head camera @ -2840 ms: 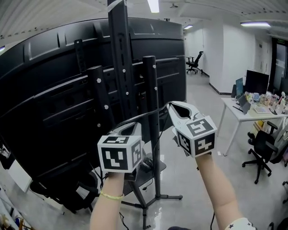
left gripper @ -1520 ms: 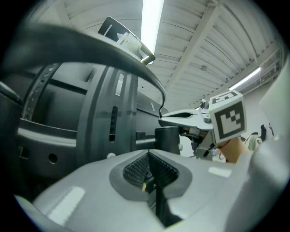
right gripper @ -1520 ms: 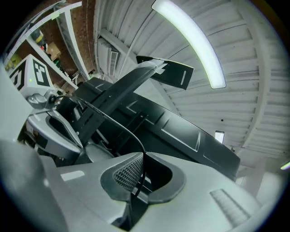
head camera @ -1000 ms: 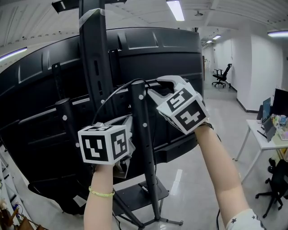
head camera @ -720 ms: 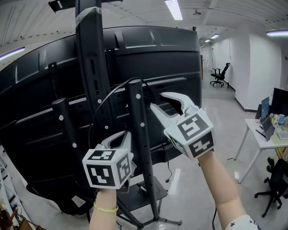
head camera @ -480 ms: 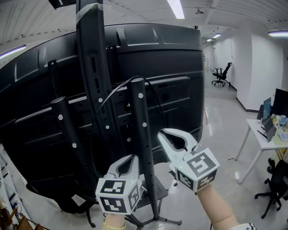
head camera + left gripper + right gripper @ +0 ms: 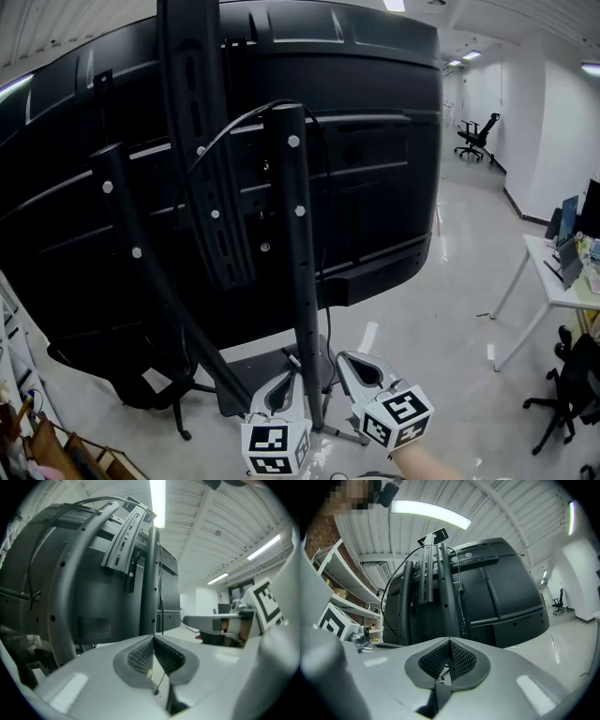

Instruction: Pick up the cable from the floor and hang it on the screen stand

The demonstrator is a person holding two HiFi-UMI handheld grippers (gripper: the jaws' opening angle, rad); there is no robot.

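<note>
Cable [image 7: 239, 116] draped on screen stand [image 7: 298, 281]; left gripper [image 7: 153, 637], right gripper [image 7: 449, 640] (2 low) closed, empty.

The cable [image 7: 230, 125], screen stand [image 7: 298, 281] and screen [image 7: 375, 141] are black; the floor [image 7: 441, 356] pale grey.

Fig. — I can read no text, brand, number or sign in any view. The left marker cube [image 7: 275, 448] and right marker cube [image 7: 397, 418] carry only black-and-white square patterns, no lettering.
</note>
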